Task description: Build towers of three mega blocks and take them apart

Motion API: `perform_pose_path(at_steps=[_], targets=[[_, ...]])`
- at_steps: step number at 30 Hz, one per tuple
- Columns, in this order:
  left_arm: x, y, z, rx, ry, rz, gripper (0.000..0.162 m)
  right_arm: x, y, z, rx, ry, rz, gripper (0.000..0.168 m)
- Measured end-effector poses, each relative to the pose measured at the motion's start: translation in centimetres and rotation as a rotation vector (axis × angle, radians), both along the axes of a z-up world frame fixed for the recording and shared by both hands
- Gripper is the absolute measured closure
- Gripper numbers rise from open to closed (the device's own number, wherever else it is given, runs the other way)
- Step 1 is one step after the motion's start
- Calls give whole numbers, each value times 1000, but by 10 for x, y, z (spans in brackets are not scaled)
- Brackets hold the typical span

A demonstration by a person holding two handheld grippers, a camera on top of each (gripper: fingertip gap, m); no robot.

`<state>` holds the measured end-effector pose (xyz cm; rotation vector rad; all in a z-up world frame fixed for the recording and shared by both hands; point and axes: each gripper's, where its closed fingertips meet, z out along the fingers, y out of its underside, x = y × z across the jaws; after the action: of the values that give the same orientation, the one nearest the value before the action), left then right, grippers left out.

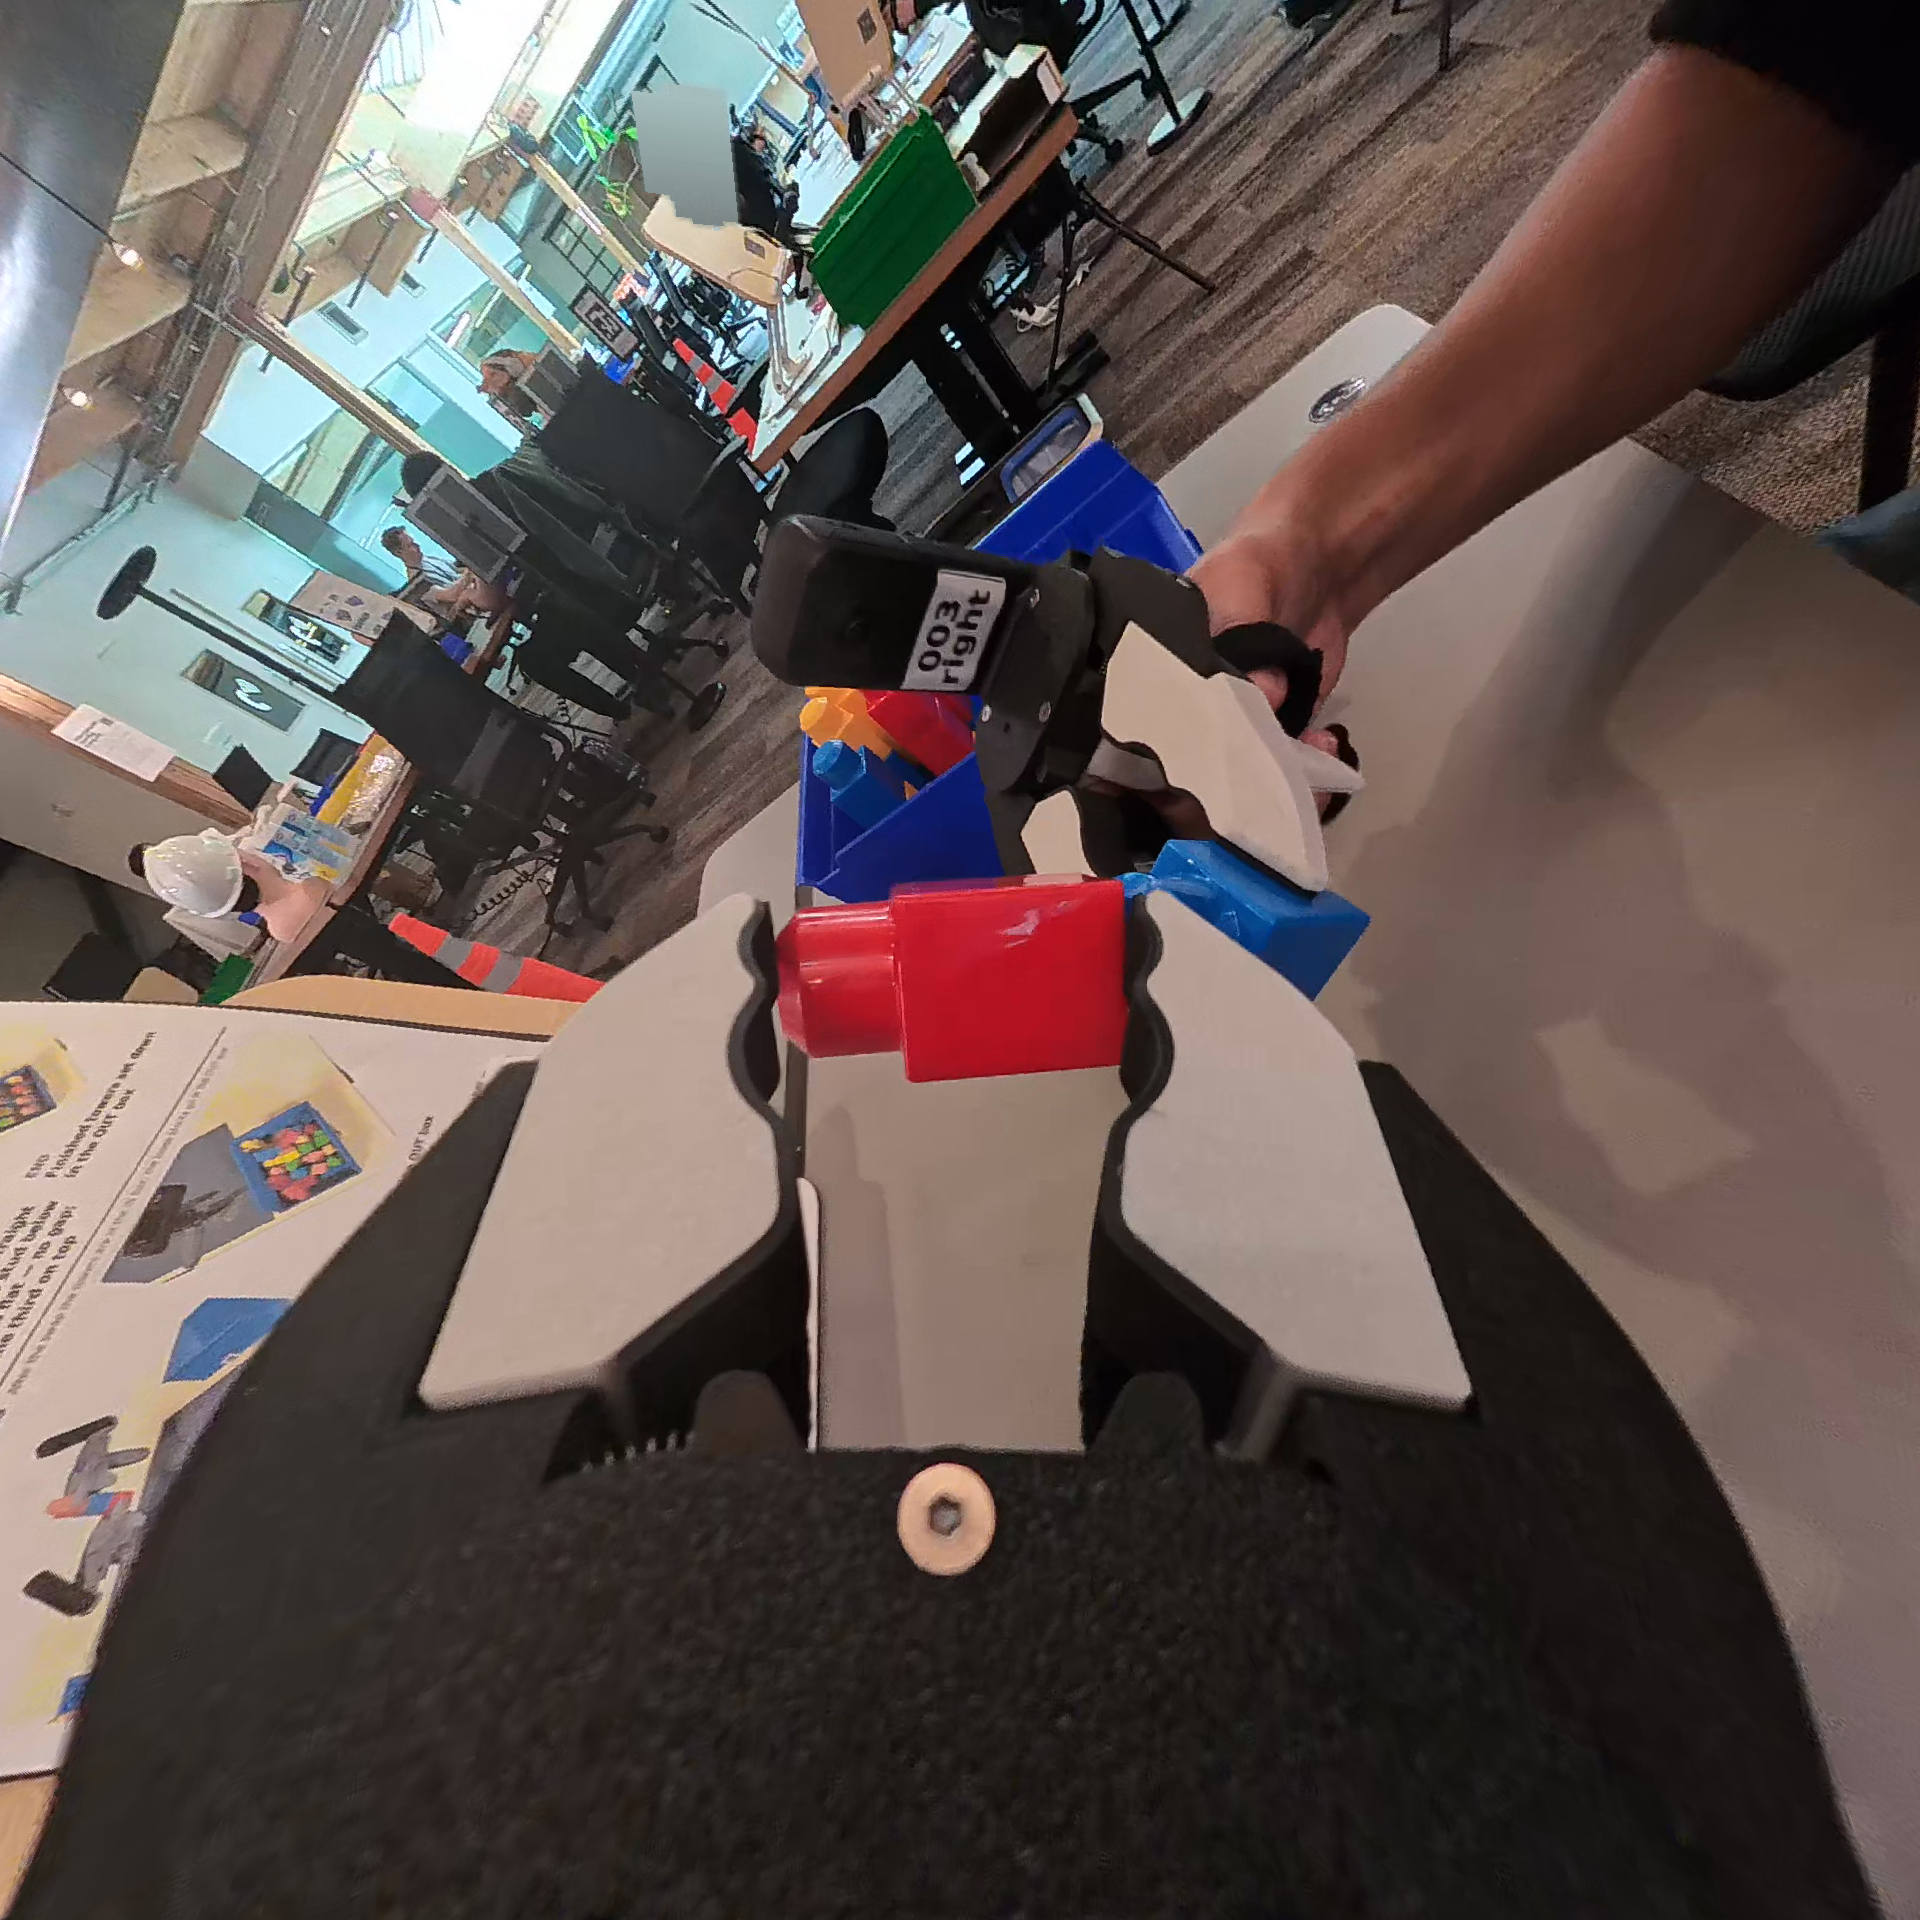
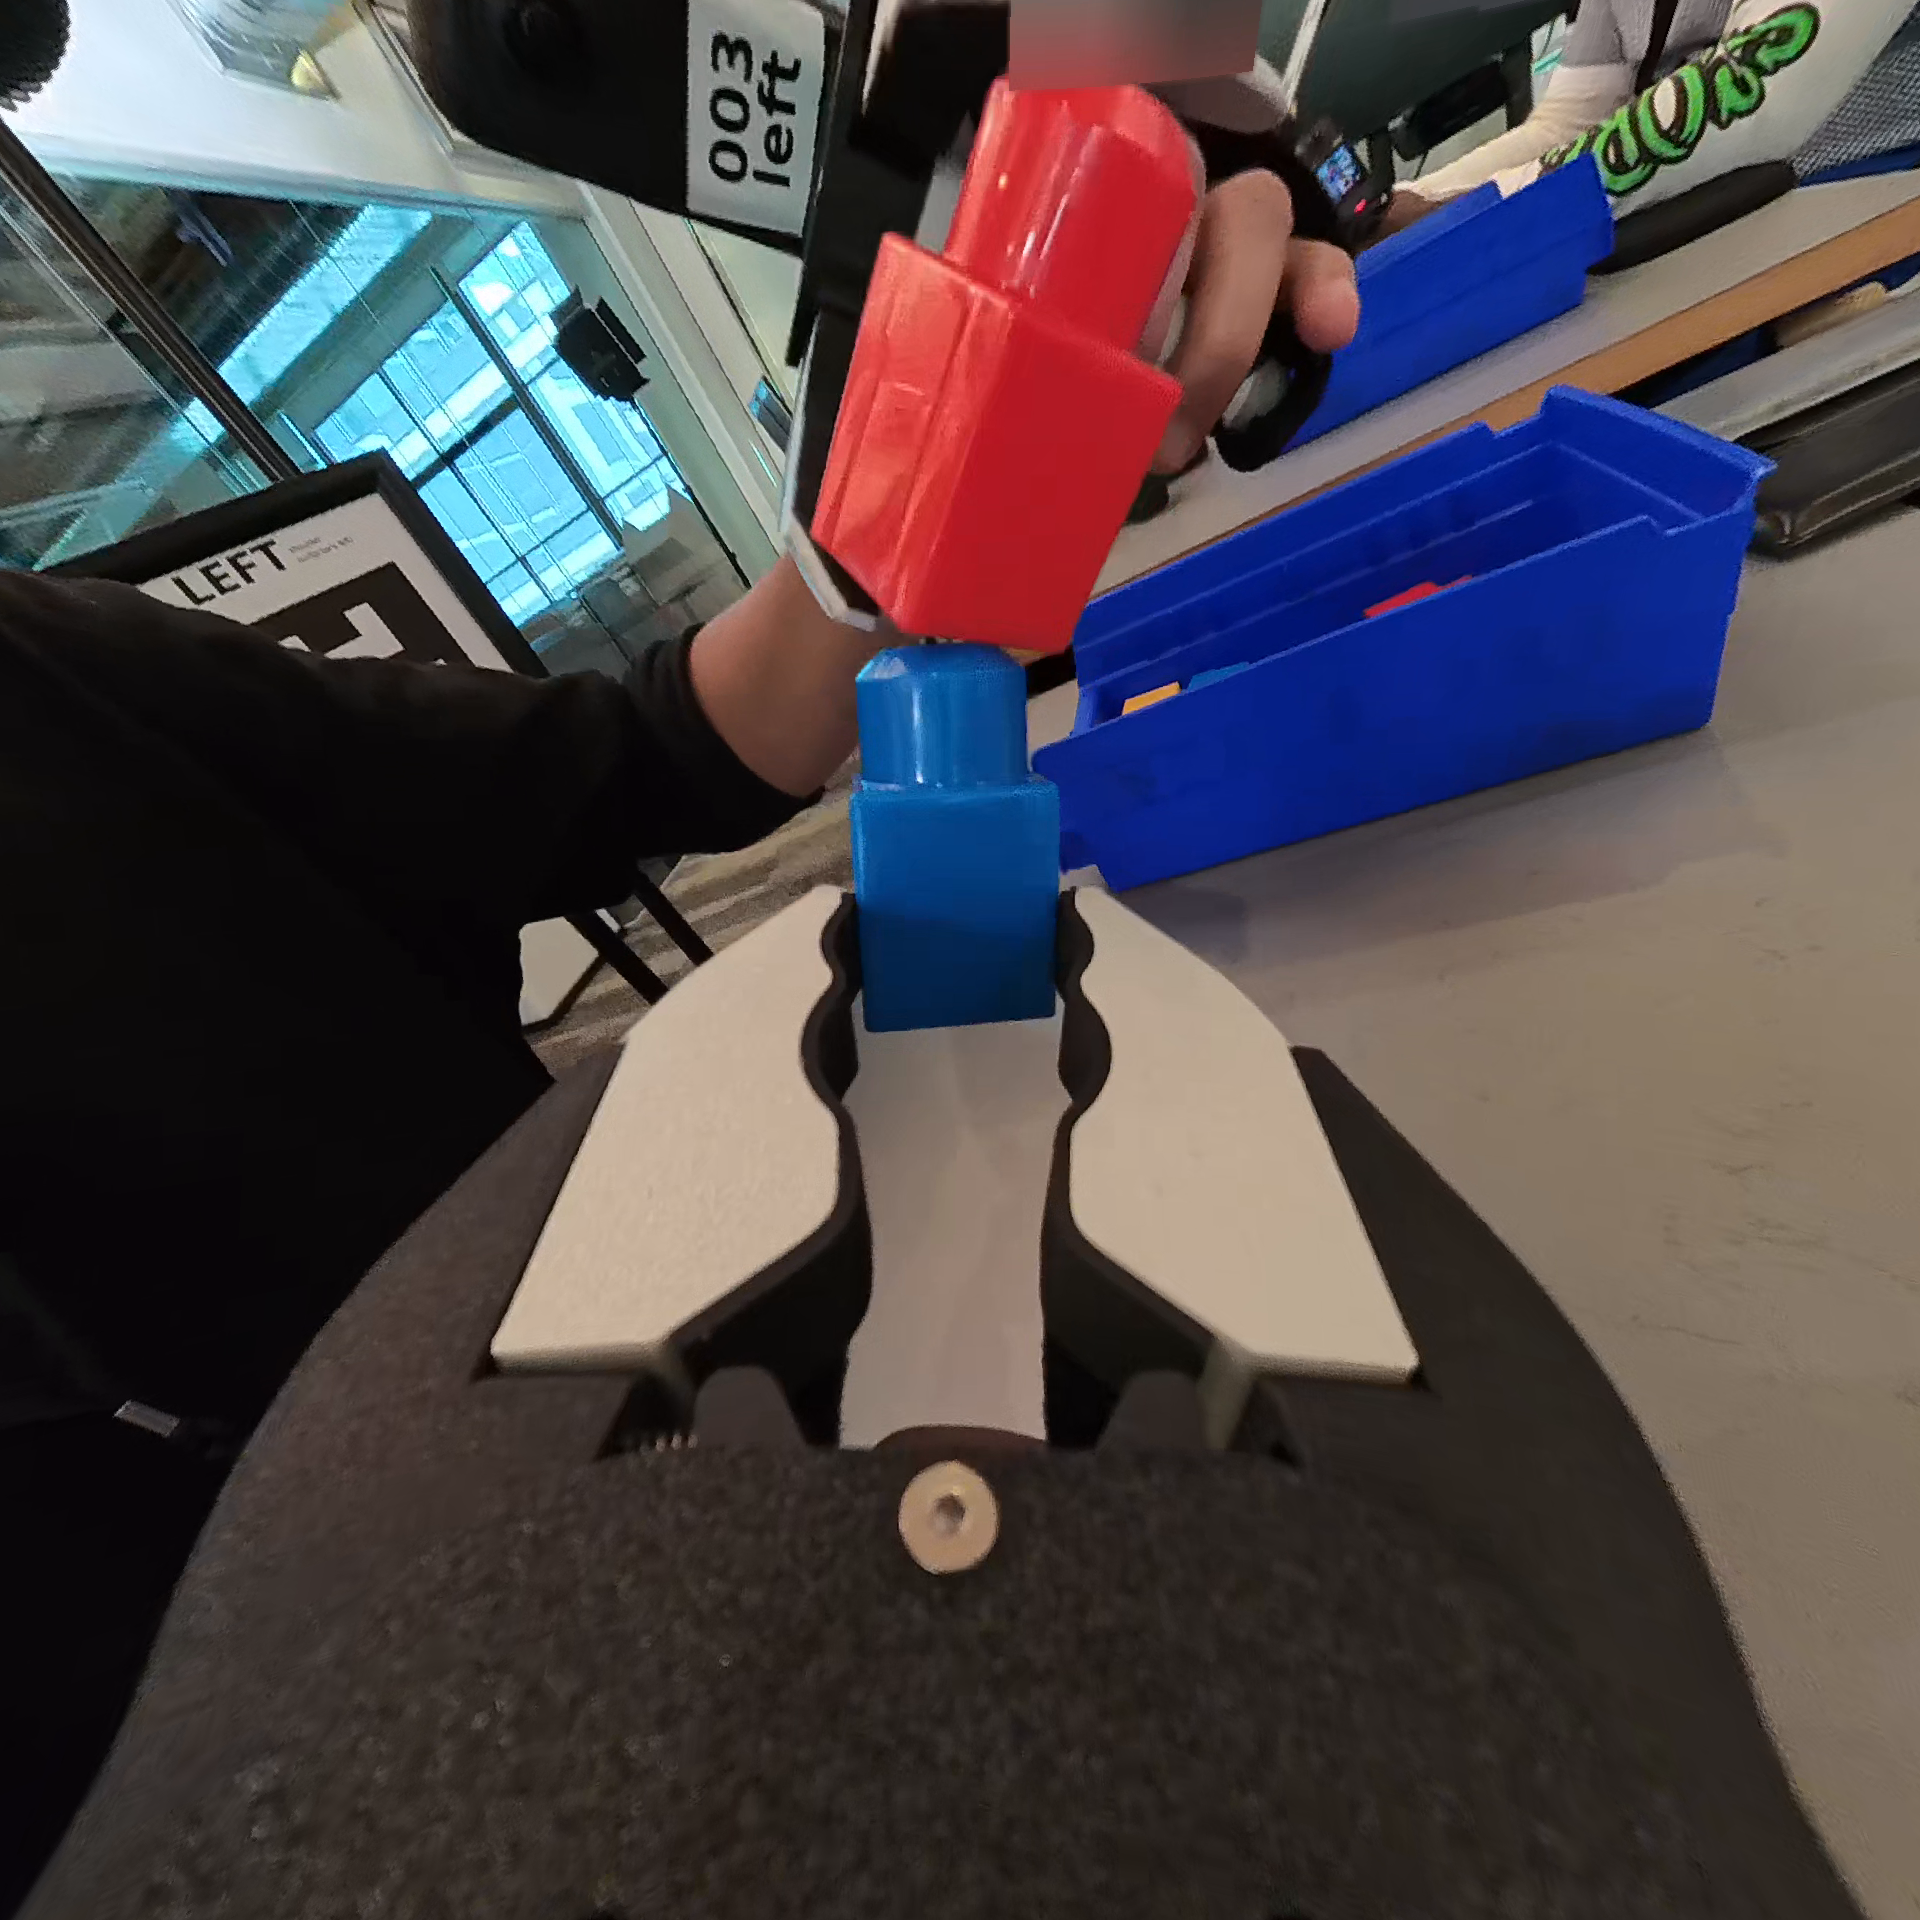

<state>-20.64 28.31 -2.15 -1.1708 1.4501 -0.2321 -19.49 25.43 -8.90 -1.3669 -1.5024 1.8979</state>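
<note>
Two claws busy: left claw (image 1: 951, 971) clamps red block (image 2: 997, 416), right claw (image 2: 956, 961) clamps blue block (image 2: 951, 883), frame centre; square red's base w/ stud, push straight.

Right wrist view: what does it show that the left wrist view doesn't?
Only the right wrist view shows the red block's open underside tilted just above the blue block's stud, not yet seated, and a long blue bin with a few blocks inside. Only the left wrist view shows a blue bin piled with blocks and the instruction sheet. Both show the left gripper shut on the red block, the right gripper shut on the blue block, and the grey table.
</note>
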Motion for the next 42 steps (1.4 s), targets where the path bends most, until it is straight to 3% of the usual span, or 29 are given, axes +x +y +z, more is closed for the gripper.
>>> perform_pose_path(at_steps=[5, 8, 10, 16, 20, 23, 35, 42], targets=[[-1, 11, -4, -11, -49, 90, 99, -4, 15, -9, -11, 2, -85, 133], [-12, 23, -15, -23, -50, 231, 121, -2, 30, -29, 31, -57, -180, 133], [-22, 27, -28, -43, -47, 308, 121, 3, 40, -46, 70, -109, -235, 133], [-23, 29, -104, -247, -33, 415, 121, 31, 57, -81, 89, -197, -348, 133], [-12, 18, -173, -388, 107, 396, 121, 49, 59, -90, 74, -220, -373, 133], [-10, 13, -195, -430, 187, 365, 121, 56, 61, -92, 52, -218, -381, 133], [-18, -5, -220, -674, 223, 375, 120, 50, 49, -110, 31, -259, -327, 133], [-28, -11, -217, -659, 155, 466, 112, 49, 47, -112, 13, -261, -314, 133]])
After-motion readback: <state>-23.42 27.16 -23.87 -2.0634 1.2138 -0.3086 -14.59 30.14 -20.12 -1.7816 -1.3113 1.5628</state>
